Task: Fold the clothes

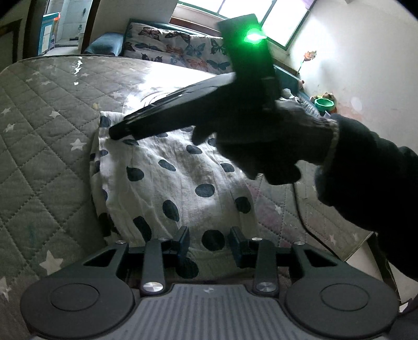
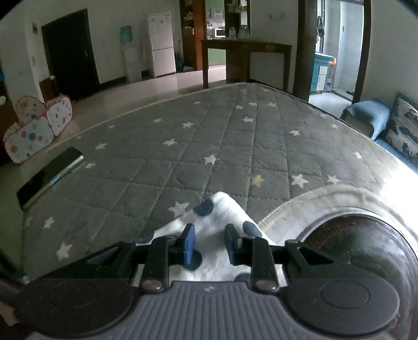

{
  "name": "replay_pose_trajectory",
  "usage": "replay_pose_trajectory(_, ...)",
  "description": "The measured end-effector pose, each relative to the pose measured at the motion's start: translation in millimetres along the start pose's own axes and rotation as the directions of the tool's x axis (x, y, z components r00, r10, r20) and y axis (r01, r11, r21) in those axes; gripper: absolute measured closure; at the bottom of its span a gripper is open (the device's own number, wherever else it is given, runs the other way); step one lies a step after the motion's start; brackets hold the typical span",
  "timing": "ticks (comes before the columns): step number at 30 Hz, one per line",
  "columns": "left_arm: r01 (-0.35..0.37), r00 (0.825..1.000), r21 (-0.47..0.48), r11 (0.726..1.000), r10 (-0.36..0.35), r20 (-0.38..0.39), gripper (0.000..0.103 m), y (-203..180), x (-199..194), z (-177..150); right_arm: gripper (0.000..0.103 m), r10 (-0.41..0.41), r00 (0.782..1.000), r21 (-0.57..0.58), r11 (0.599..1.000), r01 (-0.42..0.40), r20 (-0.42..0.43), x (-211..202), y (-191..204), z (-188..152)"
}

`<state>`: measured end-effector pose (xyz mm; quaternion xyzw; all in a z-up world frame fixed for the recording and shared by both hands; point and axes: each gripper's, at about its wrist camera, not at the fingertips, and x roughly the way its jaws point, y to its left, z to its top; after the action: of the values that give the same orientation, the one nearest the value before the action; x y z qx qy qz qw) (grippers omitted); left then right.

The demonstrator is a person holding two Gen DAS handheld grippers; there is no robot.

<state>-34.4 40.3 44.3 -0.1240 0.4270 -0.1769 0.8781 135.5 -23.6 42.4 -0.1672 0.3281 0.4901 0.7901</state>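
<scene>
Left gripper [image 1: 209,242]: two dark fingers set apart, nothing between them; they hang just above the near edge of the cloth.

Right gripper [image 2: 207,244]: two fingers with blue pads [image 2: 188,244], likewise apart and holding nothing, poised over a far corner of the cloth. In the left wrist view the same tool appears from outside [image 1: 122,132], its tip low at the cloth's far-left corner; contact cannot be told. A gloved hand [image 1: 263,146] grips its handle, and a green light [image 1: 254,36] glows on the body.

Cloth [image 1: 167,183]: one piece, white with dark blue round spots, wrinkled, lying in a folded, roughly rectangular bundle on the mattress [image 1: 39,146]. The right wrist view shows only one pointed corner of it [image 2: 224,209].

Mattress: one, grey, quilted in squares, scattered white stars and a single yellow one [image 2: 257,180].

Seen only from the left wrist: one butterfly-print cushion [image 1: 177,49] at the far side, a window [image 1: 261,13] above it, one green bowl [image 1: 324,104] at far right.

Seen only from the right wrist: one phone [image 2: 49,175] lying flat at the mattress's left edge, one spotted play tent [image 2: 36,125] on the floor at far left, one white fridge [image 2: 162,44], one dark door [image 2: 69,52], one wooden table [image 2: 245,55], one round dark basket-like thing [image 2: 365,240] at near right.
</scene>
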Motion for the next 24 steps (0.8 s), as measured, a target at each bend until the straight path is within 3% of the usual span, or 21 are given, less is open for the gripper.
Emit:
replay_pose_trajectory(7,0.007,1.0,-0.013,1.0,-0.007,0.002,0.063,0,-1,-1,0.078,-0.013,1.0,0.009,1.0,0.013,0.015,2,-1,10)
replay_pose_trajectory(13,0.01,1.0,-0.02,1.0,-0.01,0.013,0.061,3,-2,-1,0.078,0.053,0.999,-0.045,0.998,-0.053,-0.01,-31,22,-8)
replay_pose_trajectory(18,0.002,1.0,-0.017,1.0,-0.002,0.015,0.06,1,-1,-2,0.078,0.133,0.99,-0.092,0.986,-0.136,-0.039,-35,54,-21)
replay_pose_trajectory(24,0.0,1.0,-0.024,1.0,0.001,0.016,0.06,3,-1,-2,0.078,0.159,0.987,-0.07,0.985,-0.159,-0.003,-49,64,-23)
